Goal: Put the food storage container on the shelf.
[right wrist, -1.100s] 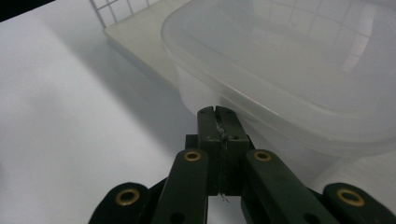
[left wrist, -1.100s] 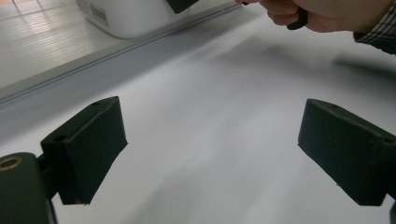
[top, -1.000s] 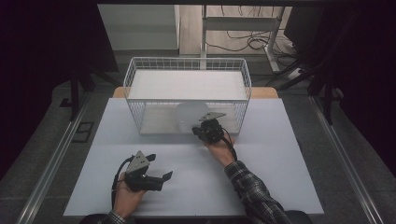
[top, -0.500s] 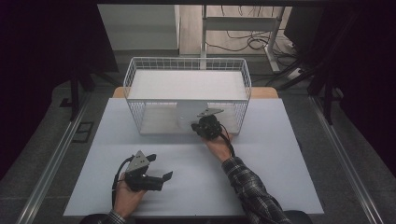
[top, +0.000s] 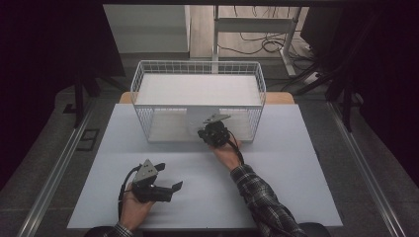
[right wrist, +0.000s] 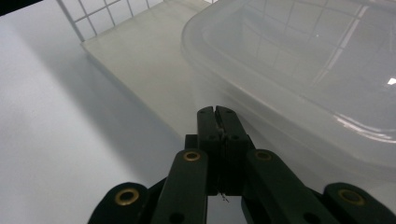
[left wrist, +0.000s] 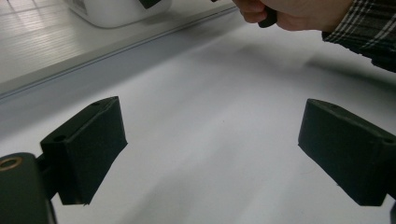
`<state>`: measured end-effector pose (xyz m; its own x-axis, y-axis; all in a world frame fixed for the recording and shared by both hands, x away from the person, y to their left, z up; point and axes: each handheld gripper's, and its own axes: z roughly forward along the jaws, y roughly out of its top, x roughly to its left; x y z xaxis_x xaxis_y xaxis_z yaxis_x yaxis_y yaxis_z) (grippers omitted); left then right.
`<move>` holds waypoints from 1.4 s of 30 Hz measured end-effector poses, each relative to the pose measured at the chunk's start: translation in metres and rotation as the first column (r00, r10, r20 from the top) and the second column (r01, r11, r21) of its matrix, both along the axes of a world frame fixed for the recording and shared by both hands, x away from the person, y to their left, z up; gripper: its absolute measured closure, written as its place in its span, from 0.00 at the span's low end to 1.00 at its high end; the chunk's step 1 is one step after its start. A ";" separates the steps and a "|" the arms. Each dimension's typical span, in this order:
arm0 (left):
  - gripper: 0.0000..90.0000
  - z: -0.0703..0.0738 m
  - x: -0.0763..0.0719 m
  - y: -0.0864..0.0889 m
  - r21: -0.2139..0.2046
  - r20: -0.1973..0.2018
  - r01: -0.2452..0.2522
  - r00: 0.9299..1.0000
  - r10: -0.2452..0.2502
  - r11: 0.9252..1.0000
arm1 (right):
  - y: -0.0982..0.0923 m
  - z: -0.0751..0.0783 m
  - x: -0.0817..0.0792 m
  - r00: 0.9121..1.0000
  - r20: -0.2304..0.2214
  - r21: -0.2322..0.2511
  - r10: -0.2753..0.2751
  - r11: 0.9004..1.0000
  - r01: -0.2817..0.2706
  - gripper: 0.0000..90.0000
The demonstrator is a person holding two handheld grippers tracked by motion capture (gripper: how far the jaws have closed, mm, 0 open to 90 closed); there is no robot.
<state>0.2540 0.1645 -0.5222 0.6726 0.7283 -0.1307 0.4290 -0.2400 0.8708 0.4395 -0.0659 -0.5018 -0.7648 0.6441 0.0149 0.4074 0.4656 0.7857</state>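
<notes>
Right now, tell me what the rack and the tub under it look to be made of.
Rack: likely metal wire coated glossy white, a thin welded grid. Tub: probably translucent, frosted plastic; the grid shows through its wall, with soft highlights on the smooth rim.

Materials and finishes, items at the tabletop's far edge

Container: translucent plastic, smooth, glossy. Basket: white-coated metal wire. Tabletop: matt, smooth, pale. Right gripper: black matt jaws, brass-coloured rivets. Sleeve: checked cloth.

There are two handheld grippers, one white wire basket, one translucent plastic container, and one white table.
</notes>
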 end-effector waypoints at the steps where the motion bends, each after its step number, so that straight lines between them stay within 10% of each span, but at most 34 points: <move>1: 0.07 0.000 0.000 0.000 -0.001 -0.002 -0.001 1.000 0.001 1.000 | -0.001 0.000 -0.002 1.000 -0.002 0.003 0.004 1.000 -0.004 0.93; 21: 0.08 -0.001 0.002 0.001 -0.022 -0.033 0.018 0.999 -0.019 1.000 | -0.015 0.013 -0.031 0.999 -0.017 0.026 0.030 0.999 -0.030 0.53; 34: 0.07 -0.001 0.002 0.000 0.003 -0.041 0.021 0.999 -0.021 1.000 | -0.060 0.019 -0.061 0.998 -0.047 0.043 0.041 0.998 -0.039 0.12; 42: 0.07 0.002 -0.001 0.002 0.015 -0.034 0.006 0.999 -0.005 1.000 | -0.090 0.023 -0.090 0.998 -0.038 0.030 0.044 0.999 -0.043 0.02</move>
